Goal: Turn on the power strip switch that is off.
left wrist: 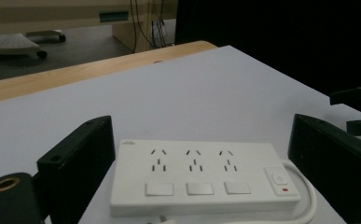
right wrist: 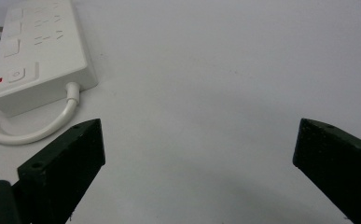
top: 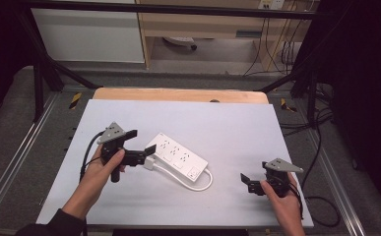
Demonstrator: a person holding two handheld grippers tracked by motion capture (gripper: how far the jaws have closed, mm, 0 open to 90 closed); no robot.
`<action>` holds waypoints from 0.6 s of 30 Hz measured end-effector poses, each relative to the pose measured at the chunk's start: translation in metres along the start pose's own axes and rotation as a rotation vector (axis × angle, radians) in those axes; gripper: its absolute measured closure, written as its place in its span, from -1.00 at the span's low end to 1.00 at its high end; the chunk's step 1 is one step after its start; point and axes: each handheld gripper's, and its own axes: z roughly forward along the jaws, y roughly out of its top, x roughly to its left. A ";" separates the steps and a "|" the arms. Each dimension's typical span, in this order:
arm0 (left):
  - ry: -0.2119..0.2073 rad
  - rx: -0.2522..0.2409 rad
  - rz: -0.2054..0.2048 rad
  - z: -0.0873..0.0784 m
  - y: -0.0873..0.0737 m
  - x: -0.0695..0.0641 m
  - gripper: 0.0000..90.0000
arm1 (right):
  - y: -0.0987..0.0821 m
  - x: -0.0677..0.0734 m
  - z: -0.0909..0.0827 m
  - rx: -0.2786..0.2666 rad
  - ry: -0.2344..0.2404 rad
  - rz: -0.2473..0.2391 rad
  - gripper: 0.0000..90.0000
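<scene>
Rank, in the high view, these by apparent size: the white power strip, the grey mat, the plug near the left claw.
1. Grey mat, by far the largest.
2. White power strip.
3. Plug, smallest, partly hidden beside the left claw.

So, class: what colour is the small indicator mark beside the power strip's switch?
Red, clearest in the left gripper view on the power strip.

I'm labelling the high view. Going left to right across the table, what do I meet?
left gripper → white plug → power strip → right gripper
</scene>
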 end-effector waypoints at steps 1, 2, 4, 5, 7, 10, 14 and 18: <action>0.008 -0.004 0.000 -0.005 0.000 0.002 -0.83 | 0.000 0.000 0.000 0.000 0.001 -0.002 -0.94; 0.015 -0.010 0.000 -0.010 -0.001 0.005 -0.84 | 0.000 0.000 0.000 0.001 0.002 -0.002 -0.94; 0.025 -0.014 -0.002 -0.020 -0.003 0.009 -0.84 | 0.000 0.000 0.000 -0.001 0.002 -0.006 -0.94; 0.031 -0.013 -0.002 -0.025 -0.004 0.011 -0.84 | 0.000 0.001 0.000 -0.002 0.002 -0.003 -0.94; 0.041 -0.015 -0.003 -0.034 -0.006 0.015 -0.84 | 0.000 0.001 0.000 -0.003 0.000 -0.004 -0.94; 0.055 -0.020 -0.006 -0.047 -0.013 0.022 -0.84 | 0.000 0.000 -0.001 -0.001 -0.002 -0.001 -0.94; 0.075 -0.024 -0.014 -0.061 -0.024 0.031 -0.84 | 0.000 0.000 0.000 -0.001 -0.003 -0.003 -0.94; 0.096 -0.038 -0.032 -0.073 -0.037 0.041 -0.84 | 0.000 0.000 0.000 0.000 -0.005 -0.003 -0.94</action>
